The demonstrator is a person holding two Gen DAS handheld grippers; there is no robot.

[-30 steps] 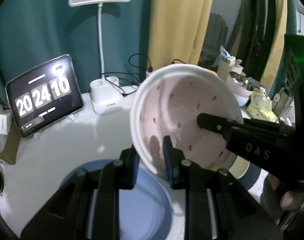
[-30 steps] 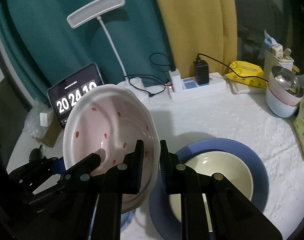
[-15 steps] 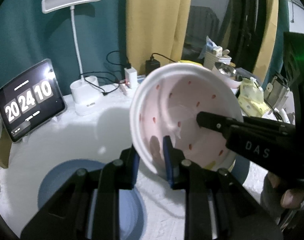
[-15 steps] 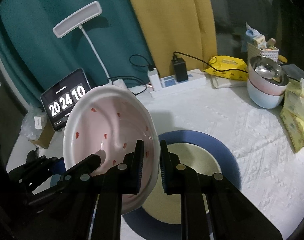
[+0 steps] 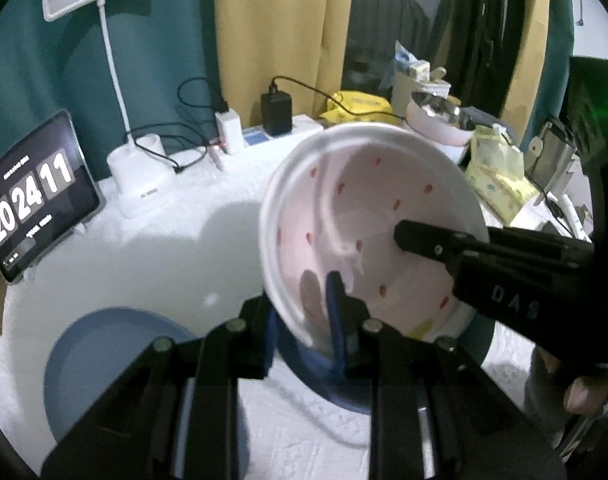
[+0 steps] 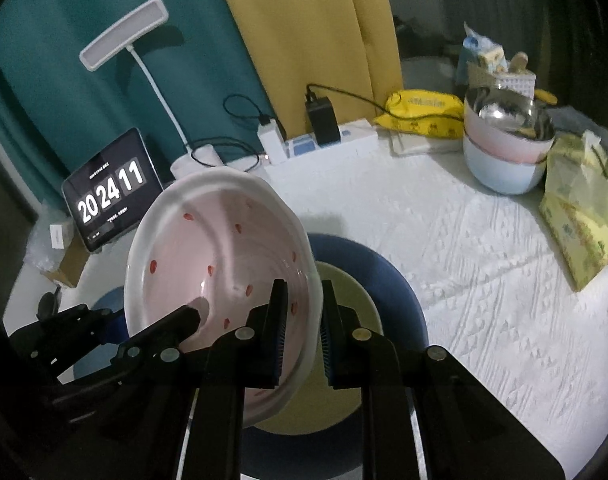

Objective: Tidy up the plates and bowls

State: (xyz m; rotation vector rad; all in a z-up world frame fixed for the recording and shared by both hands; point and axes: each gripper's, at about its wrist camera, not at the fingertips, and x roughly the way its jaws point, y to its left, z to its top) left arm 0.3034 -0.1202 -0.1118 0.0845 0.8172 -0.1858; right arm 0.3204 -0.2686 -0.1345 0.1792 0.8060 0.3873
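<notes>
A pink plate with red spots and a white rim [image 5: 376, 216] [image 6: 220, 264] is held tilted in the air by both grippers. My left gripper [image 5: 304, 320] is shut on its near rim. My right gripper [image 6: 302, 320] is shut on its opposite rim and shows as a black arm in the left wrist view [image 5: 484, 252]. Below the plate, a cream plate [image 6: 352, 304] lies on a dark blue plate [image 6: 388, 280]. A second blue plate [image 5: 100, 360] lies on the white tablecloth to the left.
Stacked bowls [image 6: 504, 140] with a steel one on top stand at the back right beside yellow packets [image 6: 584, 216]. A clock tablet [image 5: 32, 196], a white desk lamp [image 5: 140, 184] and a power strip [image 6: 324, 140] with cables line the back.
Both grippers have carried the pink plate rightward, over the cream and dark blue plates. The lone blue plate now lies further left. The clock changed from 10 to 11.
</notes>
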